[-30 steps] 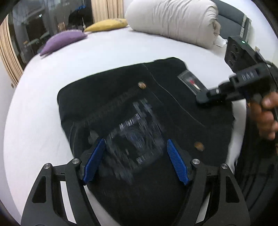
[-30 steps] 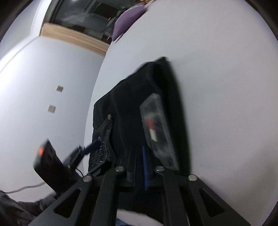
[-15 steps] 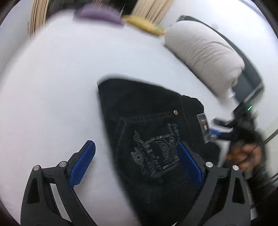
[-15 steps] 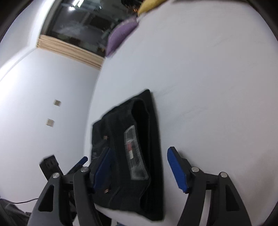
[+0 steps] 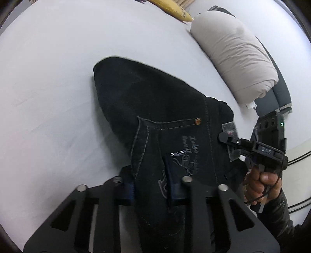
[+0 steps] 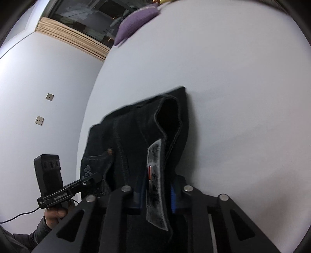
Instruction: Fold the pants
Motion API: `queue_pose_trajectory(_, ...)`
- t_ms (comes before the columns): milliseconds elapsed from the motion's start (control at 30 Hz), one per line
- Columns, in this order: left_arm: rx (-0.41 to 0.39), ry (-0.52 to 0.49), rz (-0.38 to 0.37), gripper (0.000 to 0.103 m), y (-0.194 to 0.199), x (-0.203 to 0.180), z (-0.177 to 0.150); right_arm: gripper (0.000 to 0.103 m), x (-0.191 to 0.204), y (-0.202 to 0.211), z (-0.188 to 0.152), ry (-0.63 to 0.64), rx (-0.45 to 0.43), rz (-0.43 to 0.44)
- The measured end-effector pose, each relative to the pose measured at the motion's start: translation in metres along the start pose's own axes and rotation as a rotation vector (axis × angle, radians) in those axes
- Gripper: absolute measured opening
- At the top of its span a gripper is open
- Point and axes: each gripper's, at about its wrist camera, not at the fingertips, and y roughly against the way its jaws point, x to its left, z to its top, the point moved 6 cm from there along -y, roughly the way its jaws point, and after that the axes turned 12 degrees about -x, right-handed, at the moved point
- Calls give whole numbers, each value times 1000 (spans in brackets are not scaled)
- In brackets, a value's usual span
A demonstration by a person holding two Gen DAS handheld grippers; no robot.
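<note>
Black denim, folded down to a thick bundle: pants lying on the white bed, near edge gathered up off the sheet. Stitched back pocket facing up, brass rivet at its corner, grey label patch on the waistband side.

Left tool closing down on the pocket edge, blue pads either side of the cloth, fabric clearly pinched between them. Right tool closing too, clamped across the waistband right at the label, denim bunched between its pads. Right hand wrapped round its handle, dark sleeve trailing behind.

Looks like a lift-and-carry of the near edge, probably to lay one more fold or square the bundle up. Best done with both grips level and moving together, so the layers stay stacked and no side sags. Worth keeping the bite deep enough to catch every layer; thick denim slips out of a shallow pinch. Worth keeping tension between the two grips as well, enough to hold the edge straight.

Further out: rolled beige duvet beside the pants, yellow cushion beyond, purple cushion at the far end.
</note>
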Motion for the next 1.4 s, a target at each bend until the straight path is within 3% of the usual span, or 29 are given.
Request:
queue_pose_trajectory(200, -98, -78, 34, 19, 36, 2, 57, 19, 57, 1, 36, 95, -42, 58)
queue_pose_trajectory(367, -174, -130, 101, 19, 44, 36, 137, 19, 90, -45, 91, 107, -52, 117)
queue_pose_trajectory(533, -191, -148, 148, 19, 18, 72, 182, 19, 102, -105, 132, 86, -46, 137)
queue_pose_trajectory(633, -160, -101, 146, 20, -1, 108, 188, 19, 87, -143, 144, 52, -16, 122)
queue_pose_trajectory(733, -139, -76, 145, 32, -11, 145, 182, 23, 58, -168, 139, -1, 10, 85)
queue_pose_trajectory(767, -147, -75, 148, 41, -12, 149, 180, 32, 49, -171, 136, -23, 7, 88)
queue_pose_trajectory(867, -190, -63, 125, 51, -12, 154, 181, 36, 32, -169, 130, -96, -31, 165)
queue_pose_trajectory(967, -230, -92, 187, 57, -3, 153, 186, 49, 30, -153, 125, -114, -70, 166)
queue_pose_trajectory(1100, -367, -190, 371, 70, 37, 136, 177, 72, 29, -119, 117, -90, -147, 62)
queue_pose_trajectory(1167, -498, -287, 479, 84, 76, 115, 161, 72, 38, -95, 110, -32, -207, -23)
queue_pose_trajectory(1200, -549, -322, 503, 93, 90, 102, 156, 72, 49, -80, 107, 23, -253, -69)
queue_pose_trajectory(1267, -671, -398, 536, 102, 126, 66, 141, 79, 73, -50, 97, 118, -350, -121)
queue_pose_trajectory(1367, -814, -482, 560, 103, 170, 20, 116, 91, 111, 0, 83, 251, -502, -182)
queue_pose_trajectory(1400, -849, -498, 583, 103, 183, 8, 110, 100, 128, 15, 79, 295, -555, -204)
